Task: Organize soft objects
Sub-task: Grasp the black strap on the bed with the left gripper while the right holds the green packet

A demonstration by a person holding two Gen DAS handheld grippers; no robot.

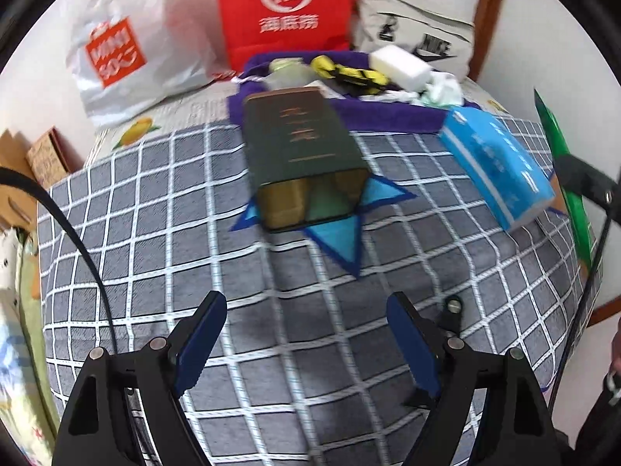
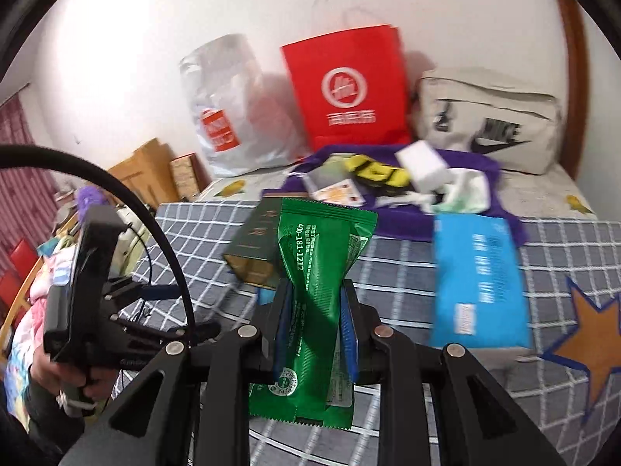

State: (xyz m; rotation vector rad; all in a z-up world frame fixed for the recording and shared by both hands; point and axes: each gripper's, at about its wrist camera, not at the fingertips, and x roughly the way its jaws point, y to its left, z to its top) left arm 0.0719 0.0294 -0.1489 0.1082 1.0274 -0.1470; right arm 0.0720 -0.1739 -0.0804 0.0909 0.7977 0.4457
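We hold our right tool clamped on a green foil packet, its blue pads pinching the packet's middle so the wrapper creases and sticks out above and below the grip, raised over the bed with its grey checked cover. Our left tool hangs over the same cover with its blue-padded fingers spread wide and nothing between them.

Ahead of the left tool a dark green rectangular box lies on its side, its open end toward us, resting over a blue star patch. Just right of it sits a blue tissue pack, tilted. Behind both, a purple towel is spread on the bed and carries a white sponge block, a yellow and black item and some crumpled white and pale green cloth.

Against the wall stand a silver plastic bag, a red paper bag and a grey Nike bag
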